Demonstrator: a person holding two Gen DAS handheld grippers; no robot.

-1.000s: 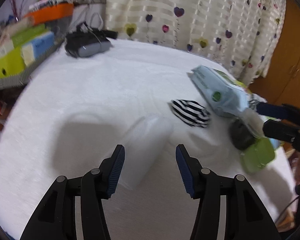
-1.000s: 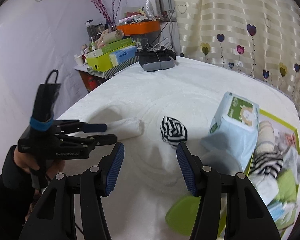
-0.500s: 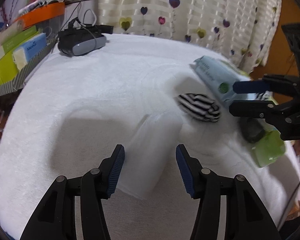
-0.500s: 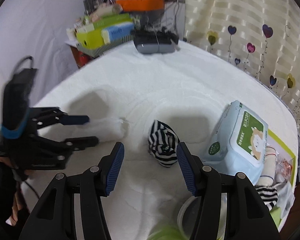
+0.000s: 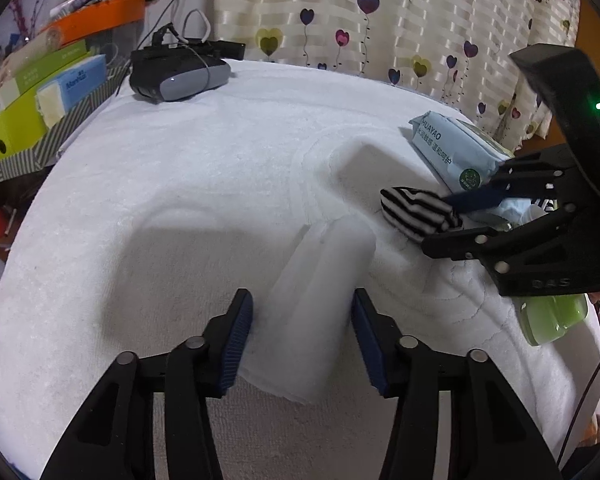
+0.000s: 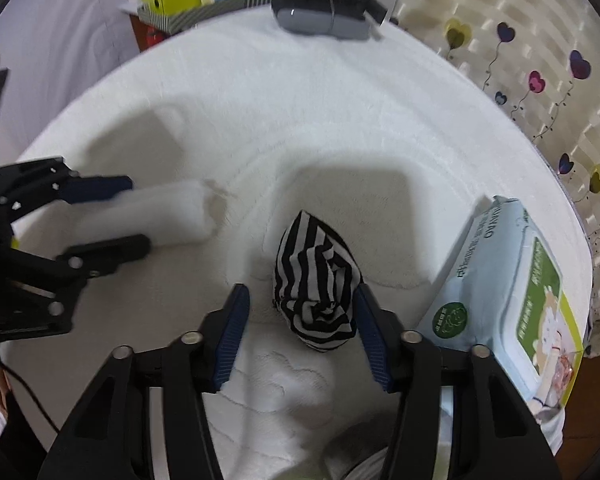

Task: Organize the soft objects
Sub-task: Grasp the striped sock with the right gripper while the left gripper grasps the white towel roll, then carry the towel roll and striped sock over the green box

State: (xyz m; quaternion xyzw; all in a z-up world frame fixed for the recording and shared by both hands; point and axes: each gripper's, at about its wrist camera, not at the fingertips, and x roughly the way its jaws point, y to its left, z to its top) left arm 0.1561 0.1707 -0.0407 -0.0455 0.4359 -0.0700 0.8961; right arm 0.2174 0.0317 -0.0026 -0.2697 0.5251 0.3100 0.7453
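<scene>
A rolled white towel [image 5: 316,292] lies on the white-covered table [image 5: 180,184]. My left gripper [image 5: 302,332] is open with its jaws on either side of the roll's near end; it also shows in the right wrist view [image 6: 116,216]. A black-and-white striped cloth bundle [image 6: 316,280] lies mid-table, also visible in the left wrist view [image 5: 418,212]. My right gripper [image 6: 300,330] is open and straddles the bundle, its right finger [image 6: 370,332] against it. The right gripper also shows in the left wrist view [image 5: 452,218].
A light-blue wet-wipes pack [image 6: 504,292] lies right of the bundle. A green lid [image 5: 552,316] sits at the table's right edge. A grey VR headset [image 5: 180,72] is at the far side. Boxes [image 5: 32,96] are stacked far left. A curtain hangs behind.
Both grippers have moved forward and down: the left one now straddles the white towel, and the right one has closed in around the striped bundle. Neither has shut.
</scene>
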